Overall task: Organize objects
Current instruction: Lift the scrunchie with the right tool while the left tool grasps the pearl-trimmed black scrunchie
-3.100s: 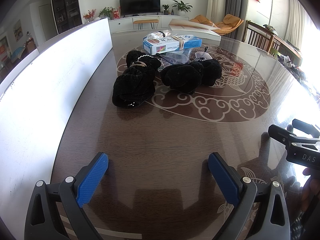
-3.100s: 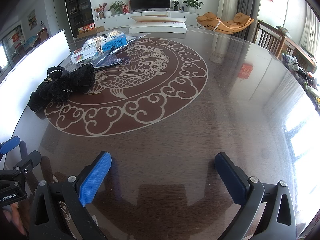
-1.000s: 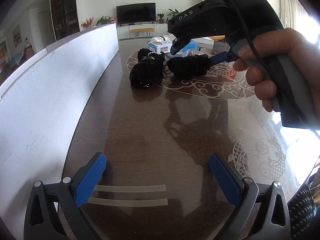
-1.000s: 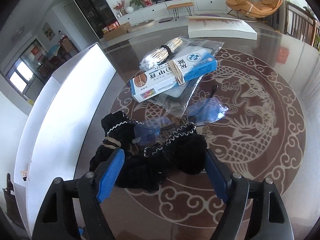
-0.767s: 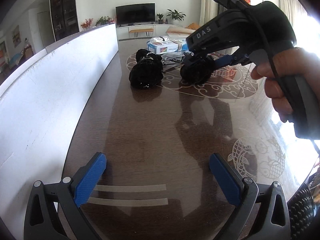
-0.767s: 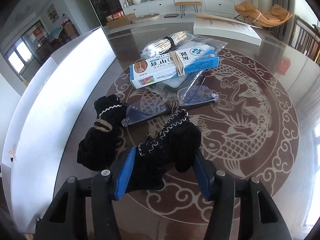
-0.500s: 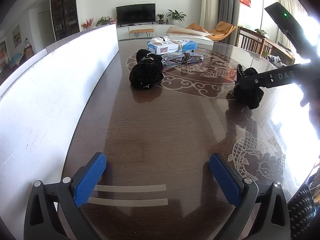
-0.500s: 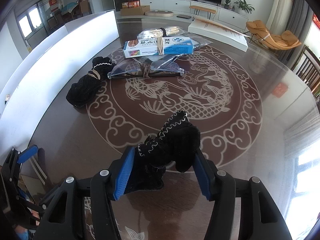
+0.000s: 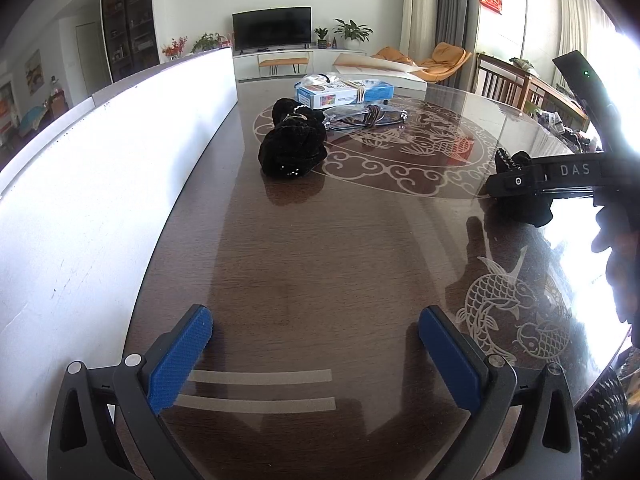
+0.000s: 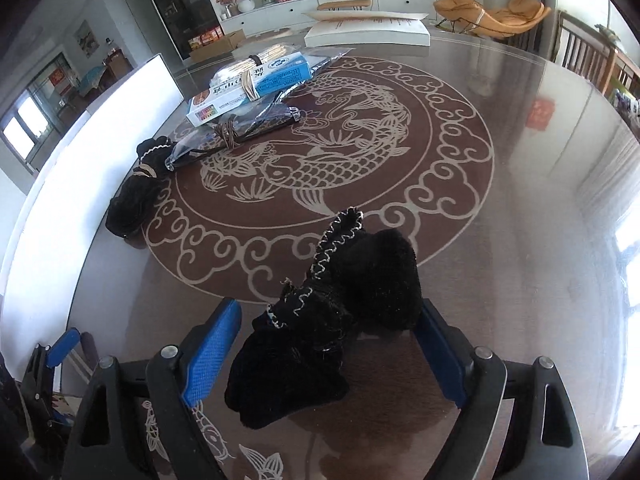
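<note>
A black knitted bundle with pale trim [image 10: 340,312] lies on the dark table between the fingers of my right gripper [image 10: 324,340]. The jaws stand wide apart; the left pad [image 10: 212,352] is clear of it. The same bundle shows in the left wrist view [image 9: 524,204] at the right, behind the right gripper's body. A second black bundle tied with a band [image 9: 292,144] [image 10: 136,192] lies near the white board. My left gripper [image 9: 316,356] is open and empty over the near table edge.
A long white board [image 9: 120,152] runs along the table's left side. A blue and white box with a stick bundle [image 10: 248,80], a clear bagged item [image 10: 236,132] and a flat white package [image 10: 368,32] lie at the far side. Two tape strips [image 9: 260,388] mark the near edge.
My right gripper carried one black bundle from the pile to the near right part of the table and opened its jaws around it. The left gripper has stayed still.
</note>
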